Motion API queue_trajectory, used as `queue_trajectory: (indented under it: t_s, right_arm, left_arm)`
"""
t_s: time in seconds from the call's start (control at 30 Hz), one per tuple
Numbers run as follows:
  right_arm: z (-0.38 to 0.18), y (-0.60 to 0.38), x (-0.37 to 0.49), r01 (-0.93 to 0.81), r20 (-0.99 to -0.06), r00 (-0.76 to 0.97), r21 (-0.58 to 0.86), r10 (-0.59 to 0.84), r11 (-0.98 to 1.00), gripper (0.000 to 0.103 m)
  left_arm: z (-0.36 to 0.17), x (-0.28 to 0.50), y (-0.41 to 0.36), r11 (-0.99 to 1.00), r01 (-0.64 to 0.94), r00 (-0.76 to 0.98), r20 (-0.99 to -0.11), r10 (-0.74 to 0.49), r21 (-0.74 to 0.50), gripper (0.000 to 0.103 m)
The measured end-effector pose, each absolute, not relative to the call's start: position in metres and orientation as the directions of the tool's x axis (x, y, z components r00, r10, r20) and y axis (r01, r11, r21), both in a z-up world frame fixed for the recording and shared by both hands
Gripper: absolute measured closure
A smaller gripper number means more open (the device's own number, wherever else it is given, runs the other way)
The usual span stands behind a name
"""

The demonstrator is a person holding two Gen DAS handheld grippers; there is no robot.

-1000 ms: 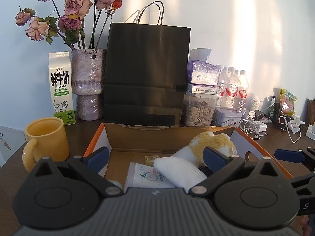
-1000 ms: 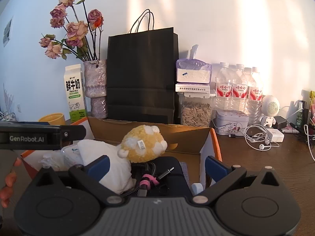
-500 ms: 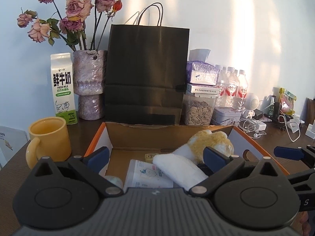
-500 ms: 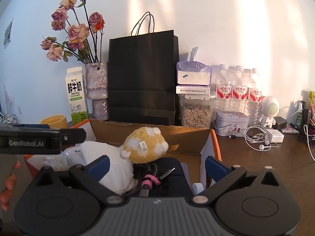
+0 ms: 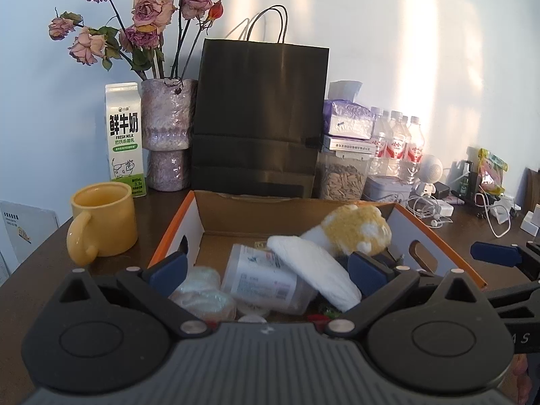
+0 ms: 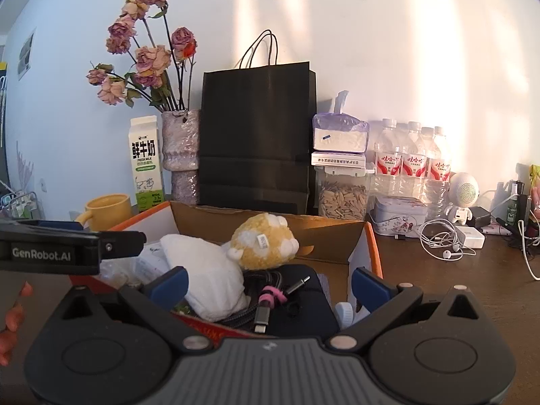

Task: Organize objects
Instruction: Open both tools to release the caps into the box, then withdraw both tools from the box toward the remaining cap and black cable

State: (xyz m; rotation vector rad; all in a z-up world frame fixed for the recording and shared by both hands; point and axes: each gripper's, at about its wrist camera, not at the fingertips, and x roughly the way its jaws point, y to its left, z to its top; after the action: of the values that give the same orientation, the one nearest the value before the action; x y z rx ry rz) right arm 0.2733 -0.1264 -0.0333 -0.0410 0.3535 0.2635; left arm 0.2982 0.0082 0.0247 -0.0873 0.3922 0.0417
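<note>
An open cardboard box [image 5: 293,212] with orange edges sits in front of me, also in the right wrist view [image 6: 324,236]. It holds a yellow plush toy [image 5: 357,233], a white cloth bundle [image 5: 314,270], a clear labelled container [image 5: 266,280] and a pale wrapped item [image 5: 202,290]. The right wrist view shows the plush [image 6: 263,246], the cloth [image 6: 209,273] and a coiled cable [image 6: 270,300] on a dark pouch. My left gripper [image 5: 268,270] is open and empty above the box's near side. My right gripper [image 6: 268,285] is open and empty above the box's right end.
A yellow mug [image 5: 101,219] stands left of the box. Behind are a milk carton [image 5: 125,138], a vase of dried roses [image 5: 167,131], a black paper bag [image 5: 256,125], a seed jar [image 5: 342,175], water bottles [image 6: 411,165], a tin [image 6: 398,214] and earphone cables [image 6: 445,243].
My left gripper has risen and tipped down, so more of the box's contents show, including the clear container. My right gripper has lifted slightly. Both stay open.
</note>
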Motion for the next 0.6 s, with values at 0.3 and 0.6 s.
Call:
queue_trajectory:
  t_s: [0.3, 0.6]
  right_arm:
    - [-0.037, -0.120, 0.245, -0.278, -0.363, 0.897, -0.020, 0.252, 0.960, 0.000]
    - [-0.049, -0.108, 0.219, -0.328, -0.422, 0.862, -0.046, 0.280, 0.943, 0.000]
  left_arm:
    - [0.023, 0.268, 0.006, 0.996, -0.050, 0.919, -0.394, 0.018, -0.071, 0.000]
    - [0.021, 0.234, 0.017, 0.996, -0.069, 0.913, -0.406, 0.038, -0.062, 0.000]
